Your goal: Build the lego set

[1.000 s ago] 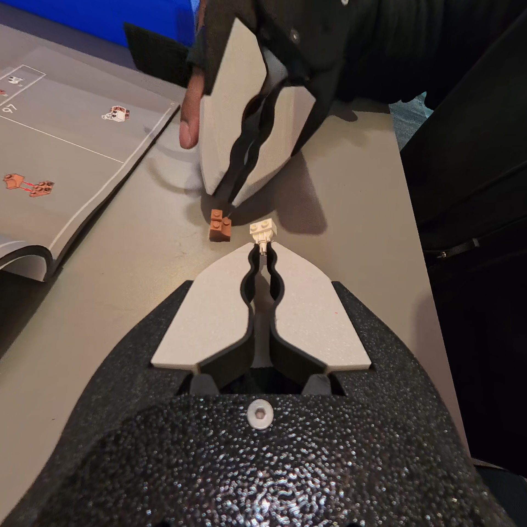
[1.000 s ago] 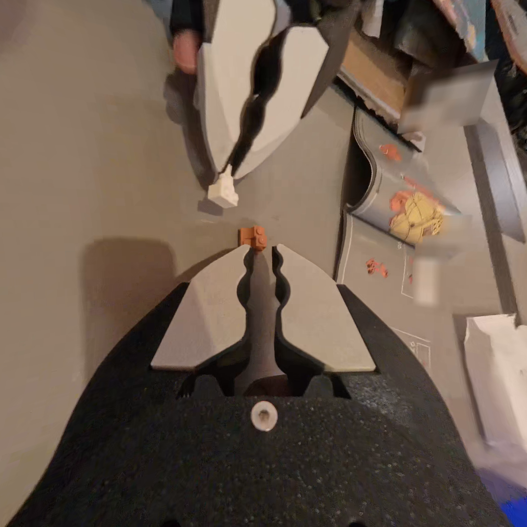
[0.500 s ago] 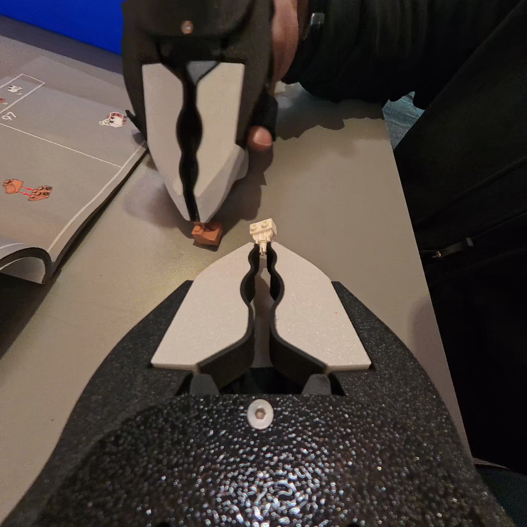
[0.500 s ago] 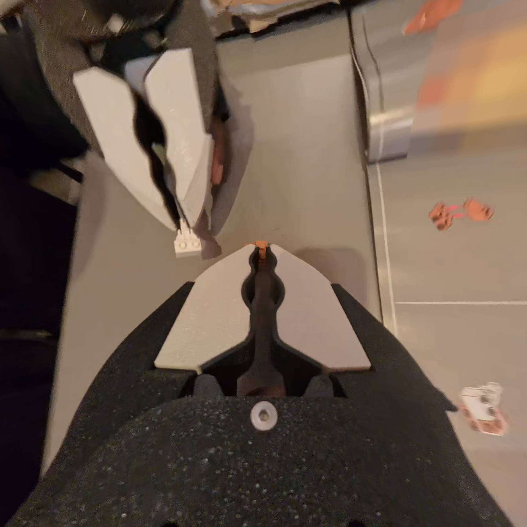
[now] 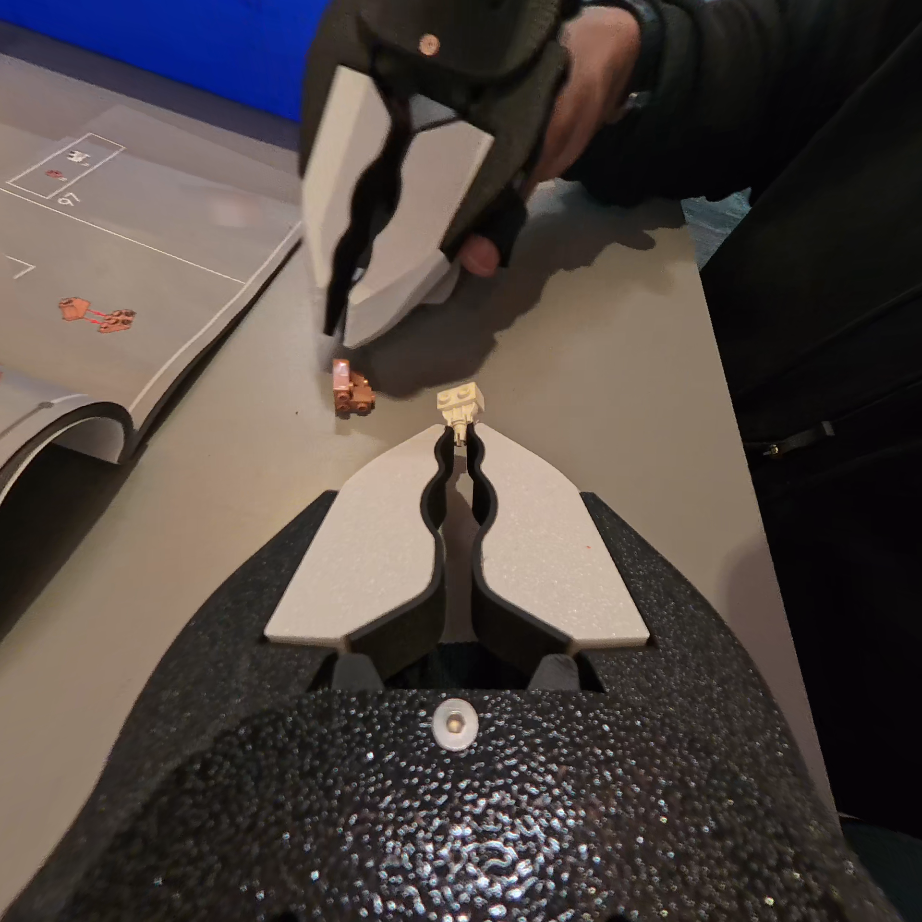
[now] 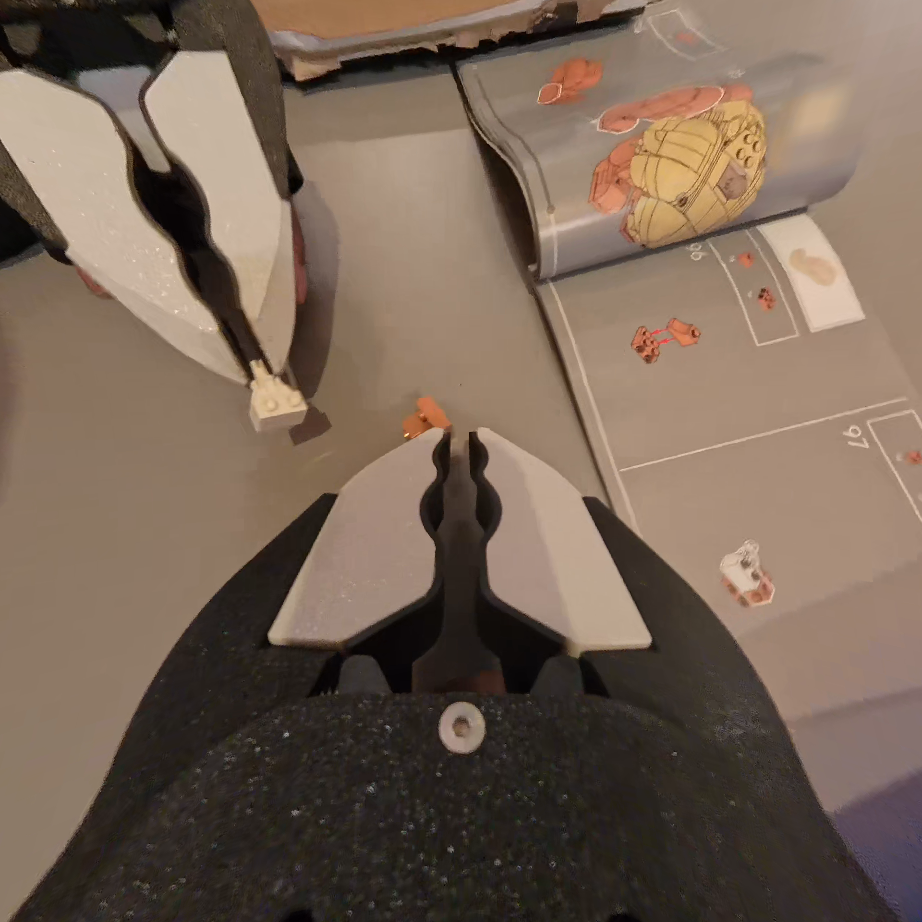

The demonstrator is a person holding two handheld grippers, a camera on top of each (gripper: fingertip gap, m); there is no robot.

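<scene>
My left gripper (image 5: 461, 434) is shut on the thin stem of a small white brick piece (image 5: 461, 399) and holds it just above the grey table (image 5: 574, 399). The right wrist view shows the same grasp (image 6: 262, 371), the white piece (image 6: 277, 406) sticking out of the tips. My right gripper (image 6: 460, 436) is slightly open with bare table between its fingertips. A small brown brick (image 6: 424, 416) lies on the table just left of its left fingertip. In the left wrist view the right gripper (image 5: 335, 334) hovers right over the brown brick (image 5: 351, 391).
An open instruction booklet (image 5: 124, 249) lies on the table beside the bricks; it also shows in the right wrist view (image 6: 698, 399). Torn cardboard (image 6: 399, 25) lies at the far edge. A blue object (image 5: 174, 50) stands behind the booklet. A person's dark sleeve (image 5: 798, 199) borders the table edge. One gripper's finger ends stand about 7 cm off the other's. The right tips stand about 25 cm off the blue object (image 5: 174, 50).
My right gripper closed at the brown brick half a second ago, then opened a little; the brick now lies turned on the table outside its tips. My left gripper has kept still.
</scene>
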